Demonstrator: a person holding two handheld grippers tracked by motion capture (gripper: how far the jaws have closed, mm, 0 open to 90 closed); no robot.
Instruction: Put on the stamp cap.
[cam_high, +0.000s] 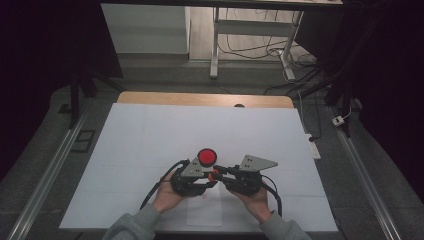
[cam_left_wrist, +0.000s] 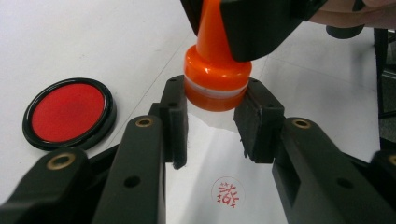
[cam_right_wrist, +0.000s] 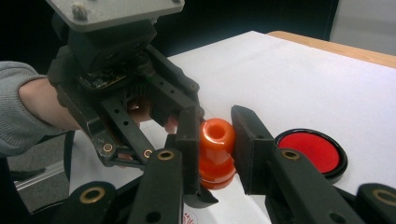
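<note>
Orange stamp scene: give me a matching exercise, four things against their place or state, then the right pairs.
Things:
1. orange stamp
2. ink pad
3. red imprint
4. slip of paper

Places or states:
A. open, red face up, on the white table cover
B. printed on the paper, below the stamp
C. clamped by both the left gripper and the right gripper
D. lying on the cover under the stamp

Pairs: 1-C, 2-A, 3-B, 4-D
</note>
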